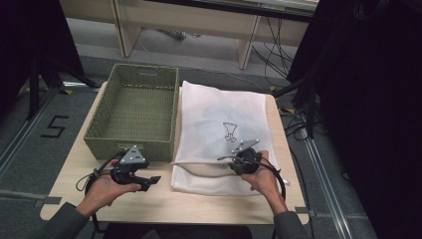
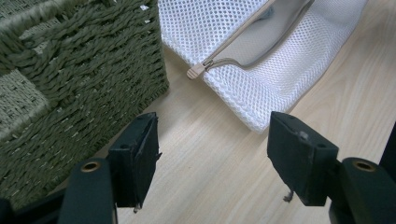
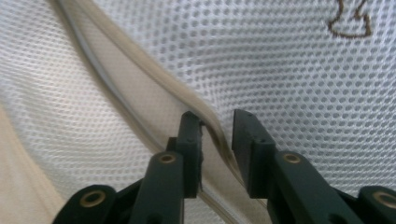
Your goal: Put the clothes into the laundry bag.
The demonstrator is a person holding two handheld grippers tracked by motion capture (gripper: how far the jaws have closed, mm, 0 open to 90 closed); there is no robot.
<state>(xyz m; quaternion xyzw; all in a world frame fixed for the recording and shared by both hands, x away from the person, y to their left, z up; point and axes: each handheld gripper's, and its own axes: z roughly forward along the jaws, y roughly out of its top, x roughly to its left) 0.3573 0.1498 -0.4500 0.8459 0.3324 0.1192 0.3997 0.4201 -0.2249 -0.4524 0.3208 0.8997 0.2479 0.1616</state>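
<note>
Overhead, the high view shows a pale wooden table [image 1: 164, 201] with a person's two forearms coming in from the bottom edge, each hand holding a claw. A woven green basket [image 1: 134, 112] sits at the left, its inside bare. Just beside it, to the right, lies a flat white mesh laundry bag [image 1: 224, 129] with a small dark emblem on its top. The bag's near edge gapes in a shallow curved mouth. The right claw [image 1: 234, 160] sits at that mouth, over the zipper line. The left claw [image 1: 153, 180] rests low over bare table in front of the basket, pointing toward the bag.

Next, the left gripper view looks between the left claw's two black jaws, which stand well apart with nothing between them. Beyond them are the basket's front corner and the bag's near corner, where a beige zipper pull [image 2: 197, 70] sits at the end of an open zipper [image 2: 243, 39].

Finally, the right gripper view looks closely at white mesh. The right claw's jaws stand a little apart, straddling the raised beige zipper edge [image 3: 212, 126]; one jaw seems to touch it, but no firm pinch is visible.

Judging by this, the bag is already unzipped and its contents cannot be made out. Gripping the edge and moving anything to the basket remains undone.
</note>
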